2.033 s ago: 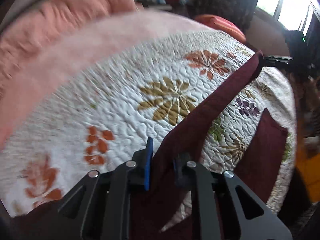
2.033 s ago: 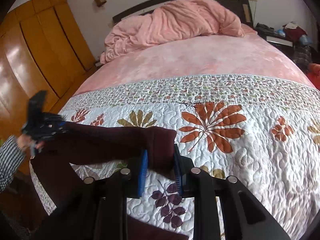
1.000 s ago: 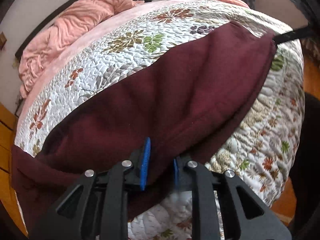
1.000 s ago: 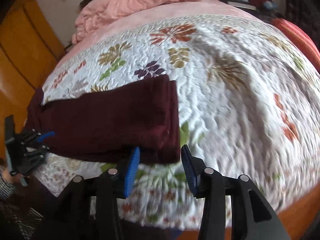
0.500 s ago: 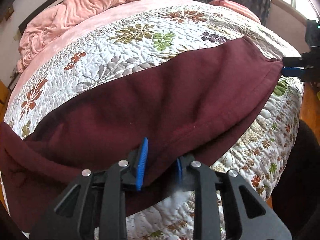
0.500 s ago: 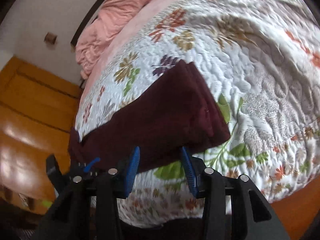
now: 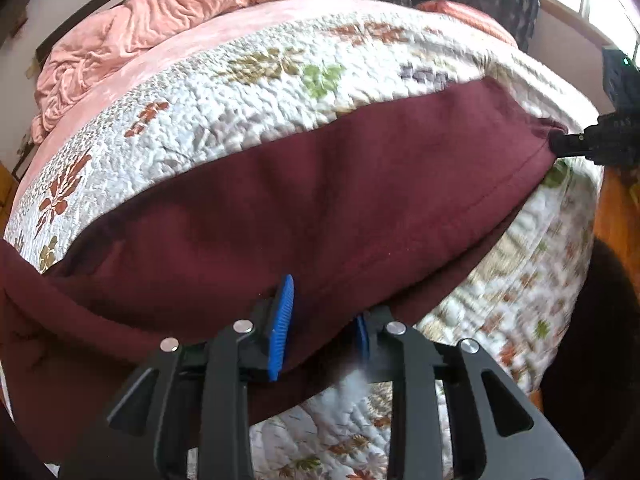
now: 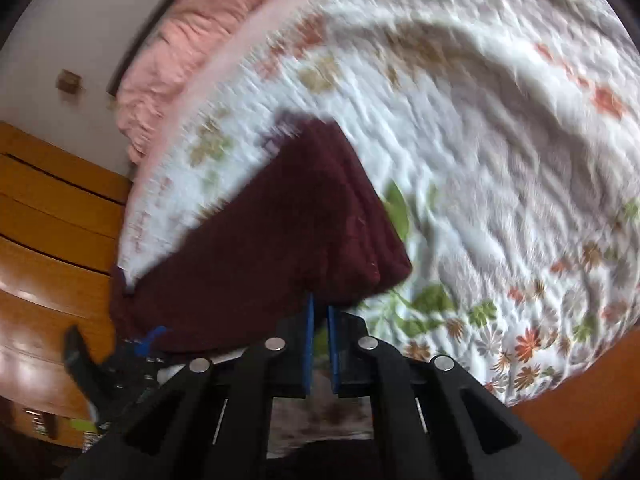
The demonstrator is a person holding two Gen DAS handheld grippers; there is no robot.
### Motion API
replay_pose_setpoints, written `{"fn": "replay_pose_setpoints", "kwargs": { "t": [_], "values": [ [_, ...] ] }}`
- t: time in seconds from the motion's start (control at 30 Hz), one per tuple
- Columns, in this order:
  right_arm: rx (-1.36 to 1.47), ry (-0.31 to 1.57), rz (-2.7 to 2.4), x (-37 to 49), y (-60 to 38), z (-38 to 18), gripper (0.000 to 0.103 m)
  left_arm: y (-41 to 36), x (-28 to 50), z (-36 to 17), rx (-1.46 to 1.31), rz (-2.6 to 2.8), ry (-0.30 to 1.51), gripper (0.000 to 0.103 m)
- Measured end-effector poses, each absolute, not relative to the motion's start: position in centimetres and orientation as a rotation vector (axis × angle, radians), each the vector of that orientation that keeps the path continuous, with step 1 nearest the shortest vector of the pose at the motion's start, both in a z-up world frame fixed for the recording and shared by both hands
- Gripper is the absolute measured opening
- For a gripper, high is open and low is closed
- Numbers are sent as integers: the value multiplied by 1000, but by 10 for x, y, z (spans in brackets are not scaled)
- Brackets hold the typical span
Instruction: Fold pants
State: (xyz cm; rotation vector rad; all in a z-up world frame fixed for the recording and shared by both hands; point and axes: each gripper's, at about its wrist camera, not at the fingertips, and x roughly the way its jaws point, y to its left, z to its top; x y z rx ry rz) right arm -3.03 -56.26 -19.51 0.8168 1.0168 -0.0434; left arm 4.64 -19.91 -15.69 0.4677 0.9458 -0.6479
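One pants [image 7: 320,200], two claws, one quilt [image 7: 248,92]

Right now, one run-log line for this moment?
left gripper: fingers opening, pants between | right gripper: shut on pants end | pants: spread lengthwise on quilt, one end overhanging

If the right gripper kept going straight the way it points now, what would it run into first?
Most likely the near edge of the folded maroon pants: the right gripper has its blue fingers shut right at that edge. Blur hides whether they already pinch the cloth.
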Motion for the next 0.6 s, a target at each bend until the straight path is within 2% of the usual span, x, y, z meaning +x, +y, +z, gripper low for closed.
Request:
{"fn": "replay_pose_setpoints", "kwargs": {
  "t": [0.1,0.13,0.17,0.23,0.43,0.6],
  "values": [
    [791,1017,-45,-29,-560,-191,12,-197,46,-155,454,-649,939,33],
    [777,1019,-47,-29,-558,-185,20,-195,48,-151,420,-655,959,47],
    [759,1016,-58,-29,-556,-178,31,-193,48,-148,394,-660,969,68],
    [695,1007,-112,-35,-552,-160,33,-185,44,-137,321,-698,960,85],
    [552,912,-132,-45,-518,-101,33,-144,21,-107,280,-660,909,87],
    [515,945,191,8,-426,-99,33,-75,42,-108,203,-444,944,87]
  ]
}}
